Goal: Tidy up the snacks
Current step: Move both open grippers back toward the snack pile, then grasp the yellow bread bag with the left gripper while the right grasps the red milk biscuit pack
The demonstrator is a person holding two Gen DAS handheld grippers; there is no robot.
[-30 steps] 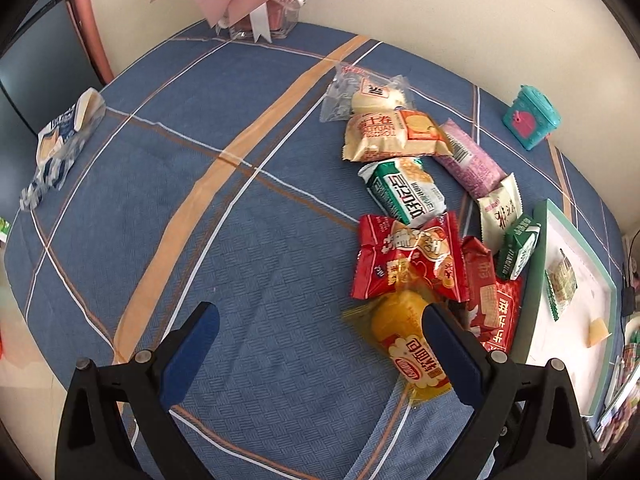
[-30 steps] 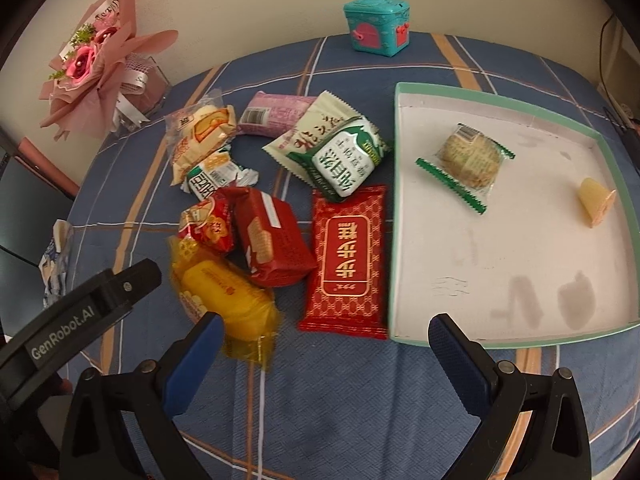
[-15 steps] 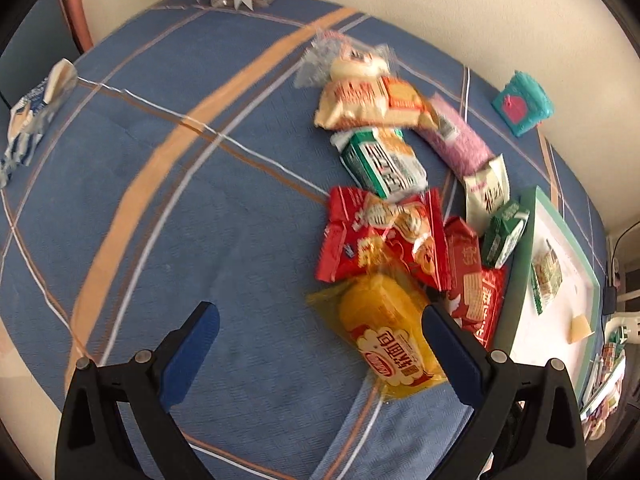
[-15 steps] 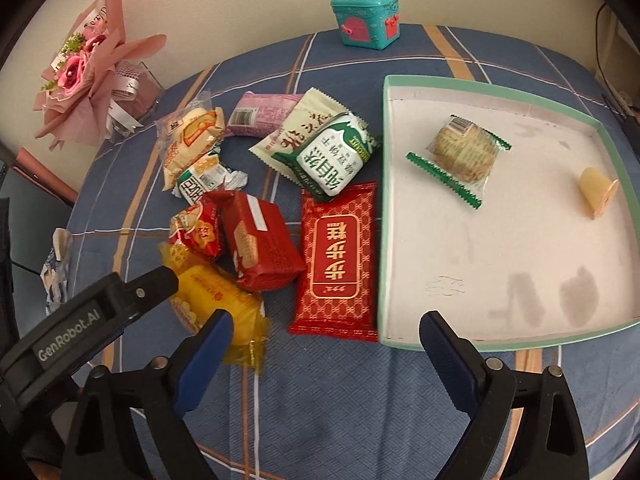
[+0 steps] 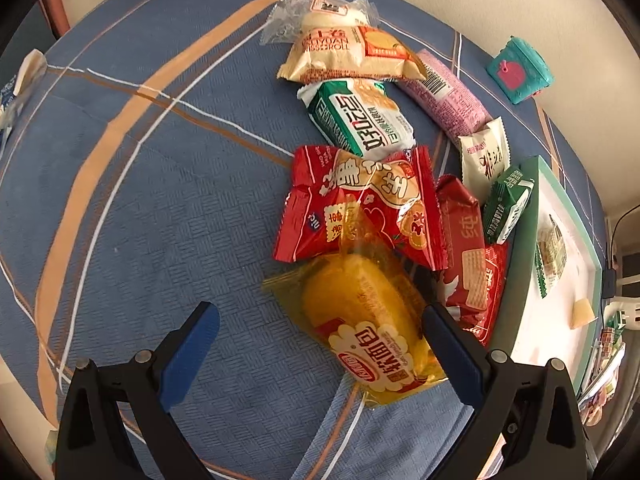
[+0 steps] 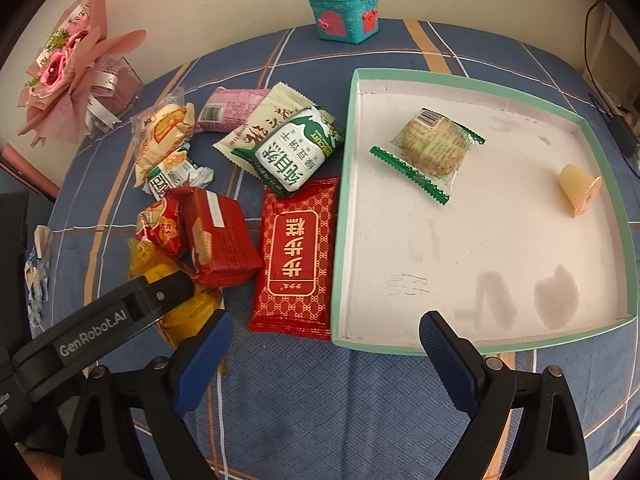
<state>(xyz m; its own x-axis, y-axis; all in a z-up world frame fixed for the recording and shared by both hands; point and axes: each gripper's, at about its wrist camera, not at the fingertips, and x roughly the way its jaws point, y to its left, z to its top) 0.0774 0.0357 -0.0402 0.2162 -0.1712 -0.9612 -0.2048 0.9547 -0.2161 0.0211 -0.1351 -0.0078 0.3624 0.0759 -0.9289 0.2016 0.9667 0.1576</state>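
A yellow cake pack (image 5: 360, 320) lies at the near end of a heap of snacks on the blue plaid cloth. My left gripper (image 5: 316, 320) is open and low over it: the right finger is at the pack's edge and the left finger stands over bare cloth. In the right wrist view one of the left gripper's fingers (image 6: 160, 292) covers part of the yellow pack (image 6: 188, 312). My right gripper (image 6: 326, 324) is open and holds nothing, above the near left corner of the mint-rimmed tray (image 6: 346, 200). In the tray lie a wrapped round biscuit (image 6: 432, 148) and a jelly cup (image 6: 580, 188).
Around the yellow pack lie a red bag (image 5: 360, 208), a red wafer block (image 6: 220, 236), a flat red pack (image 6: 296, 256), a green-white biscuit pack (image 6: 296, 152) and several paler packs. A teal toy box (image 6: 344, 16) and a pink bouquet (image 6: 68, 72) stand at the back.
My left gripper has come down and closer to the yellow pack, which now sits larger between its fingers. My right gripper's jaws have narrowed slightly and it has hardly moved.
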